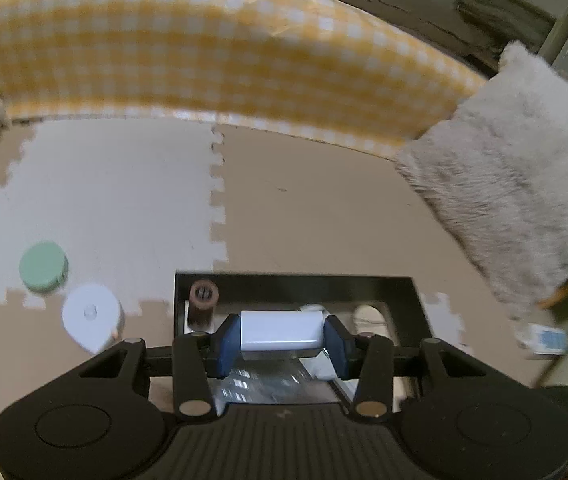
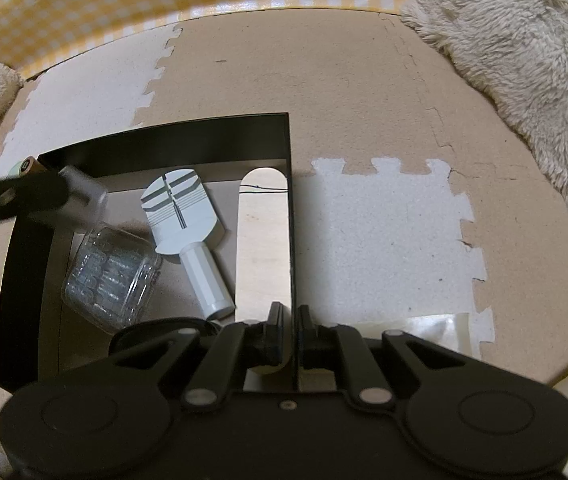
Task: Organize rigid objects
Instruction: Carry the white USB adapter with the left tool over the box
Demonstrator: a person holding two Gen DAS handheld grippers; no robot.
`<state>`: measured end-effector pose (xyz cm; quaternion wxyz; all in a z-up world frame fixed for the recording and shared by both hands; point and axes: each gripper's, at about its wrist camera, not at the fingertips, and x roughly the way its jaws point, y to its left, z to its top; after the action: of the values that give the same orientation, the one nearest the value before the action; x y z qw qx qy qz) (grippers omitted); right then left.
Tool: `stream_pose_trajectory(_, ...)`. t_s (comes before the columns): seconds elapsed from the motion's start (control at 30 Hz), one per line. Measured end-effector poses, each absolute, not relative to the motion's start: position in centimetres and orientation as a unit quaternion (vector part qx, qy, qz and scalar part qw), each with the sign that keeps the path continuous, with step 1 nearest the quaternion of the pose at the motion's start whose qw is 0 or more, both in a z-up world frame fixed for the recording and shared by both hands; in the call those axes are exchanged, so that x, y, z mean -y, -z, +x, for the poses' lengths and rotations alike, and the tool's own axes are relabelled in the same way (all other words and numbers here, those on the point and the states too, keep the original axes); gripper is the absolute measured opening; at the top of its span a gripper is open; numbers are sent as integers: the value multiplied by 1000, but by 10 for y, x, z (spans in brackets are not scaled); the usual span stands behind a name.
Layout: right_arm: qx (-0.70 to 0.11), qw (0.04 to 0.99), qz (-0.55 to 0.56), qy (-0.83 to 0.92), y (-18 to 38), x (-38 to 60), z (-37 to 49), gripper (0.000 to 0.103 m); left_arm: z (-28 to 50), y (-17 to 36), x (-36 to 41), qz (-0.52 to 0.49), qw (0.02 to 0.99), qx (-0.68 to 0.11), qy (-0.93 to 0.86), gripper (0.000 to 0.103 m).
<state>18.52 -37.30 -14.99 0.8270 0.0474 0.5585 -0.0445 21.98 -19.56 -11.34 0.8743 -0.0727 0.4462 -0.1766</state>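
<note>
Jar lies in tray, left of tool.

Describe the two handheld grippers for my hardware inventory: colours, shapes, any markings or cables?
Both are matte black plastic. The left gripper has a ribbed body, two round discs on its shoulders, silver pivot pins on scissor-like linkage arms, and blue pads on its fingers. The right gripper has the same discs, pins and linkages; its pads look dark. No cables, markings or sleeves show.
</note>
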Motion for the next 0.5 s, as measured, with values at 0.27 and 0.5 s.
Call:
stream_pose_trajectory(0.27, -558, 827, 51, 43, 150, 374, 185, 9, 227, 129, 239, 33, 888, -440, 126, 46)
stream_pose_trajectory(0.5, -557, 828, 50, 42, 150, 375, 185, 9, 227, 138, 260, 119, 897, -413, 99, 47)
